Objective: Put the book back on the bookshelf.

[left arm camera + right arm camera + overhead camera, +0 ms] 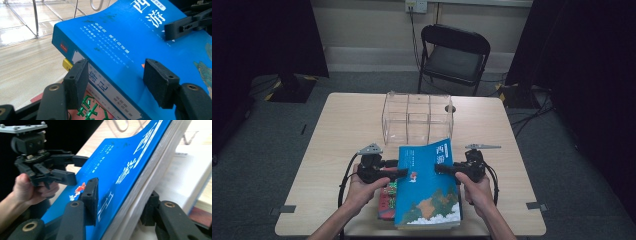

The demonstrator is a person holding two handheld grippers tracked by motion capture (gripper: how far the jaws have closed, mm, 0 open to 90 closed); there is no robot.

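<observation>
Blue book (428,187) lifted at far end off stack near table's (342,125) front edge, tilted; red book (386,200) beneath it. Clear divided organizer (418,117) behind, apparently empty; placing book there looks still ahead. Left gripper (403,172) straddles spine edge, pads not clearly pressing, so loose. Right gripper (439,169) clamps page edge, pads above and below. Book thick, glossy cover, white Chinese title, landscape art

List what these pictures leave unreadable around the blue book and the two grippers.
- Red book under the blue book: mostly covered by it in the high view, cut off by the bottom edge in the left gripper view.
- Right gripper: its far pad sits behind the book's page edge in its own view, so contact is unclear.
- Clear organizer: contents too faint to tell in the high view.
</observation>
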